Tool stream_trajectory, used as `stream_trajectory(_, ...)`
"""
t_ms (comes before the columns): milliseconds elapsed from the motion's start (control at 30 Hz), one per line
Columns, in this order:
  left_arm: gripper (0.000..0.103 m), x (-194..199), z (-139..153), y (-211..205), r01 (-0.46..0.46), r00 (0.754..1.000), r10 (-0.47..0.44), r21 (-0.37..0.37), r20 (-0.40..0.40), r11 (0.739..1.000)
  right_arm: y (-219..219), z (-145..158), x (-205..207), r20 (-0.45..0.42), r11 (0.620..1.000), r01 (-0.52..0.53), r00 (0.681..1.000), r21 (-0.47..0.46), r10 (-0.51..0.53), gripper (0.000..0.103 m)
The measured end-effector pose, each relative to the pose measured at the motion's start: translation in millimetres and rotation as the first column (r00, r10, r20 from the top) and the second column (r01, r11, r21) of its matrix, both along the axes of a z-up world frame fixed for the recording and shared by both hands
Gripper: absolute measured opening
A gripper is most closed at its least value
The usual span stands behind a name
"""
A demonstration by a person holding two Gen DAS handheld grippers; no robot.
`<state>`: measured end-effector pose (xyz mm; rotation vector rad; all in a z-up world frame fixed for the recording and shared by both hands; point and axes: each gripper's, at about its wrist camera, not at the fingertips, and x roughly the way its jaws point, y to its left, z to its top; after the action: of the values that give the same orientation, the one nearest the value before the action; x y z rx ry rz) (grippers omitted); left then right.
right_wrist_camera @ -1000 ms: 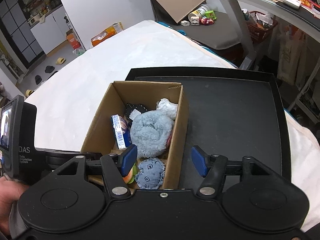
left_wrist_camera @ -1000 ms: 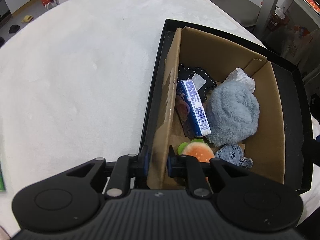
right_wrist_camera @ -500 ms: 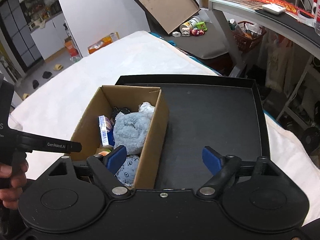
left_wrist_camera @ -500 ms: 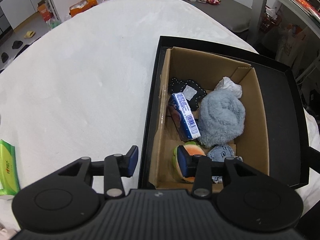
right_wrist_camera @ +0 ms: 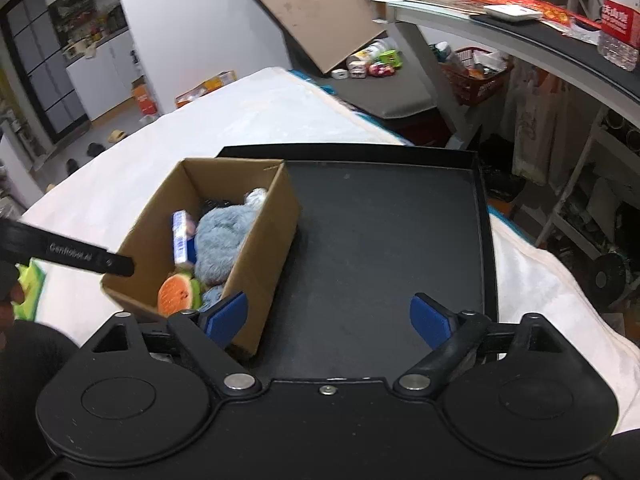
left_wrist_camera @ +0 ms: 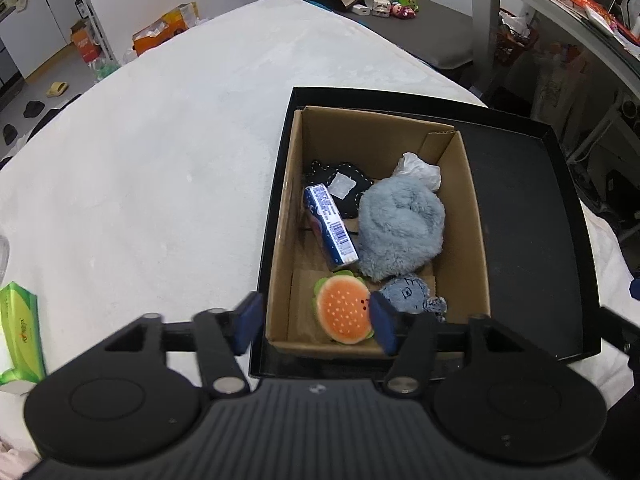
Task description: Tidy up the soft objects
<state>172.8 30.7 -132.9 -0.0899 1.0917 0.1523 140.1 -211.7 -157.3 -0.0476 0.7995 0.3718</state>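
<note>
Inside the black tray: cardboard box [left_wrist_camera: 376, 236] sitting against the tray's left wall, keeping the right half of the black tray [left_wrist_camera: 520, 232] bare, probably as room for sorting.
Inside the box, near end: burger-shaped plush [left_wrist_camera: 342, 310] lying face up, touching a small blue-grey plush [left_wrist_camera: 408, 292], both within easy reach from above.
Inside the box, middle: fluffy grey-blue plush [left_wrist_camera: 400, 232] filling the width toward the right wall, leaning on the blue barcoded carton [left_wrist_camera: 330, 226], propping it on edge.
Inside the box, far end: dark stitched fabric piece [left_wrist_camera: 340, 186] and crumpled white wrapper [left_wrist_camera: 418, 170] lying half under the others.
Left claw: left gripper [left_wrist_camera: 316, 324] hovering over the box's near left corner, jaws opening, pads straddling the near wall and the burger plush without pressing on either; gripping nothing.
Right claw: right gripper [right_wrist_camera: 328, 316] hanging over the bare tray floor just right of the box, jaws opening wide, nothing between them.
Off to the left: green tissue pack [left_wrist_camera: 20, 332] resting on the white bedcover [left_wrist_camera: 160, 160], apart from the tray.
Reading: looking like a release of the box, with picking out of the soft things not yet begun.
</note>
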Motion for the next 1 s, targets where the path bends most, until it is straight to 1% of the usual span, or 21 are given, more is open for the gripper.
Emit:
stream_trajectory(67,0.072,-3.6,3.8,-1.2,-0.007,1.000,0.007,-0.004,0.005,1.000,1.1,2.3,-3.4,0.000,1.000,-0.015,1.000,0.001,0.015,0.100)
stream_trajectory(200,0.077,-10.2,12.9,-7.3,0.002,1.000,-0.002,0.030,0.005,1.000,2.7,7.4,-10.5,-0.012,0.999,-0.032,0.999,-0.010,0.031,0.100)
stream_trajectory(300,0.083,-19.1,21.6,-7.9,0.009,1.000,-0.009,0.026,0.021,1.000,3.6,11.4,-16.0,-0.027,0.999,-0.043,0.999,-0.024,0.043,0.100)
stream_trajectory(400,0.087,-25.9,27.7,-8.1,0.010,0.999,-0.011,0.031,0.031,0.999,4.2,18.9,-23.7,-0.015,0.998,-0.054,0.998,-0.037,0.053,0.102)
stream_trajectory(567,0.090,-35.4,36.1,-8.9,0.030,0.999,-0.032,0.037,0.044,0.999,-1.3,30.8,-29.6,-0.005,1.000,-0.019,1.000,-0.003,0.019,0.103)
stream_trajectory(700,0.091,-46.3,41.1,-12.8,0.047,0.998,-0.049,0.040,0.048,0.998,-3.4,37.1,-38.7,-0.004,1.000,0.012,1.000,0.014,-0.012,0.103)
stream_trajectory(800,0.091,-55.9,45.5,-16.9,0.067,0.996,-0.069,0.041,0.060,0.997,-3.0,39.5,-45.6,-0.001,1.000,0.028,1.000,0.008,-0.028,0.103)
stream_trajectory(1000,0.091,-73.7,53.5,-23.3,0.071,0.993,-0.074,0.038,0.094,0.997,-6.2,46.6,-56.7,0.001,0.997,0.070,0.998,0.045,-0.070,0.103)
